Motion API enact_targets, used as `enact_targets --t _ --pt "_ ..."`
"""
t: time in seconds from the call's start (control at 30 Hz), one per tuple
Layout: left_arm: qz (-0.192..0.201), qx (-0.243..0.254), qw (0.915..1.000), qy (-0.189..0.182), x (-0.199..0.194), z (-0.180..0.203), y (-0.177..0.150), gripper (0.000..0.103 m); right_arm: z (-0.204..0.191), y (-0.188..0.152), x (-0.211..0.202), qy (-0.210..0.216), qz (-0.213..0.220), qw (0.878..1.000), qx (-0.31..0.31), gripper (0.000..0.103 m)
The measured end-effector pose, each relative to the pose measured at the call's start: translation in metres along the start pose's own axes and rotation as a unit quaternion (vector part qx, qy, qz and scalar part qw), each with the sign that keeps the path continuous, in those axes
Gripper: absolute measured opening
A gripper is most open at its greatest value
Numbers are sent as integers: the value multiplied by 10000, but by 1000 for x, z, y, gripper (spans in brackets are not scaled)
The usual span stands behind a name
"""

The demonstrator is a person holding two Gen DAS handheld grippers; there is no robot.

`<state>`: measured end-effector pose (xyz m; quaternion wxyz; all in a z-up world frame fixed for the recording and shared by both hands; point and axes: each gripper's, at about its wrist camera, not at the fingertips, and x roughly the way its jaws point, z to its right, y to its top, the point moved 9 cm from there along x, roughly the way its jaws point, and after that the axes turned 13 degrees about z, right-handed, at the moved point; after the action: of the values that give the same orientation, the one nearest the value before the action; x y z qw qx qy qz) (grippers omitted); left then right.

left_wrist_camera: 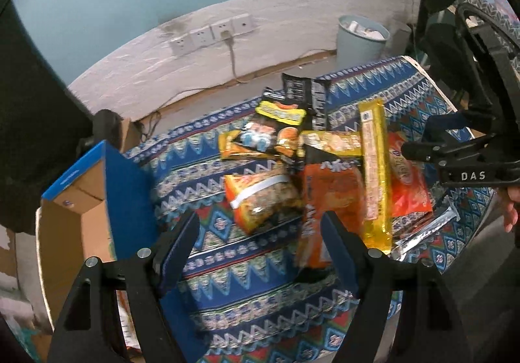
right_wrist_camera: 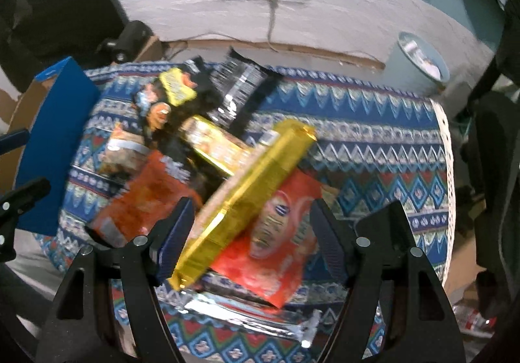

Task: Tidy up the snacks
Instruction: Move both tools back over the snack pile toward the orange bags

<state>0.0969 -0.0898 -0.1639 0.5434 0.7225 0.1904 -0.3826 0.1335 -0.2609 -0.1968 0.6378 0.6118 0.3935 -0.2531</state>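
Snack heap on patterned tablecloth (left_wrist_camera: 247, 278), right of the blue-flapped cardboard box (left_wrist_camera: 97, 187); left gripper (left_wrist_camera: 260, 246) wide, empty, nearest the orange packet (left_wrist_camera: 328, 194); right gripper (right_wrist_camera: 250, 233) wide, straddling the gold foil bar (right_wrist_camera: 247, 194) atop the red pouch (right_wrist_camera: 279, 252); crinkly, slippery films, so grip the bar mid-length, likely destined for the box.

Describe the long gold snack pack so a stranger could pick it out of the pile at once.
Start at the patterned blue tablecloth and find the heap of snack packets on it. The long gold pack lies diagonally on top, overlapping the red packet. It alone is a narrow, shiny, all-gold bar; its neighbours are orange, red or black pouches.
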Motion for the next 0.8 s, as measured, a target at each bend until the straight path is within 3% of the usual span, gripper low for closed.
enact_targets --t 0.33,0.8 --pt "-421 -94 9986 -291 38 28 -8 78 33 -23 23 -208 -352 9987 310 74" --pt "-895 -219 9936 -650 73 60 -20 79 40 -55 60 -170 -803 9955 465 75"
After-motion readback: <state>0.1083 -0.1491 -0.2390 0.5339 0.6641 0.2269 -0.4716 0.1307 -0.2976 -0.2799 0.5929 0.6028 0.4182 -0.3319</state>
